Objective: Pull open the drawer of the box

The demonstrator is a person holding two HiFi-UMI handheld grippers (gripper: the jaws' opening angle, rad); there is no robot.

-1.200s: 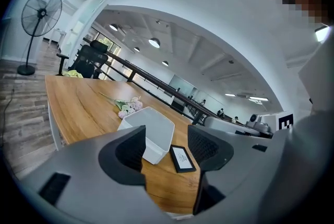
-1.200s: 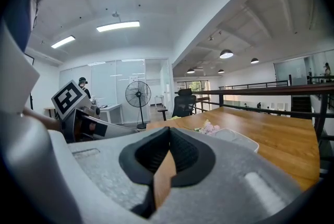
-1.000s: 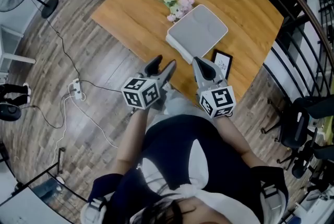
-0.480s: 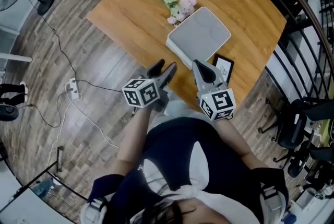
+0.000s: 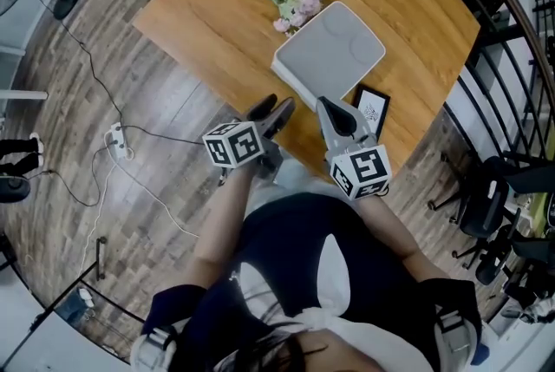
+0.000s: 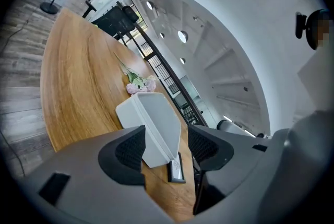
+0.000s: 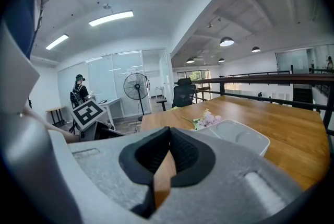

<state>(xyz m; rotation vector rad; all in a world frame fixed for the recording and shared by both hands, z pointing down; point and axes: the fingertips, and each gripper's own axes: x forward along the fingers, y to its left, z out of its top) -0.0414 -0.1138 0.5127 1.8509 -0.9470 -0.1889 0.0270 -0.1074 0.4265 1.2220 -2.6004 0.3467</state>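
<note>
At the near table (image 5: 217, 10) edge: both grippers short of the white box (image 5: 331, 49).
Left gripper (image 5: 273, 108) jaws spread, empty; right gripper (image 5: 329, 107) jaws pressed together, empty. Flowers (image 5: 295, 4) just beside box.

The box (image 5: 329, 52) is pale grey; the table (image 5: 234, 15) shows honey-brown wood grain. The flowers (image 5: 299, 4) are pink with green leaves, the card (image 5: 371, 108) black-framed with a white face. The left gripper (image 5: 273, 108) and right gripper (image 5: 329, 108) are dark grey with black-and-white square markers; the floor (image 5: 165, 162) is grey-brown planking
</note>
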